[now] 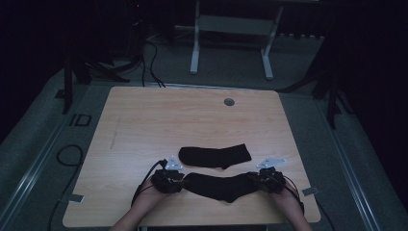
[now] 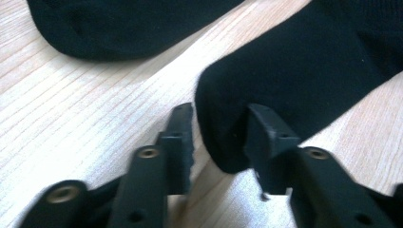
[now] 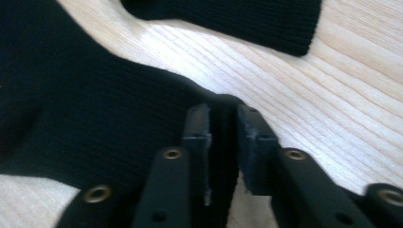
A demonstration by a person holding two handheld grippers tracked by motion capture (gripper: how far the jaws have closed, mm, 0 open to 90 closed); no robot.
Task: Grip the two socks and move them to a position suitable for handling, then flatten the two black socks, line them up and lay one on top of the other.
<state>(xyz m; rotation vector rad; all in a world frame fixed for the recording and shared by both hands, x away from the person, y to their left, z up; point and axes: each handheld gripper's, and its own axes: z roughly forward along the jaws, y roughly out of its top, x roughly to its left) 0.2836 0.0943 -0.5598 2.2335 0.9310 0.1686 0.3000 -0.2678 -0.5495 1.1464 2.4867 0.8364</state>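
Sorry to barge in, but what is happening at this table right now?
A person works on two black socks on a wooden table. The left gripper has one end of the near sock between its jaws, and the right gripper pinches the other end. The far sock lies flat just beyond it, untouched.

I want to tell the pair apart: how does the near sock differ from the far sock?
The near sock has a claw at each end, the left claw and the right claw; the far sock lies untouched. The near sock sags in a shallow curve; the far sock lies straighter. Both are black, on the wooden table.
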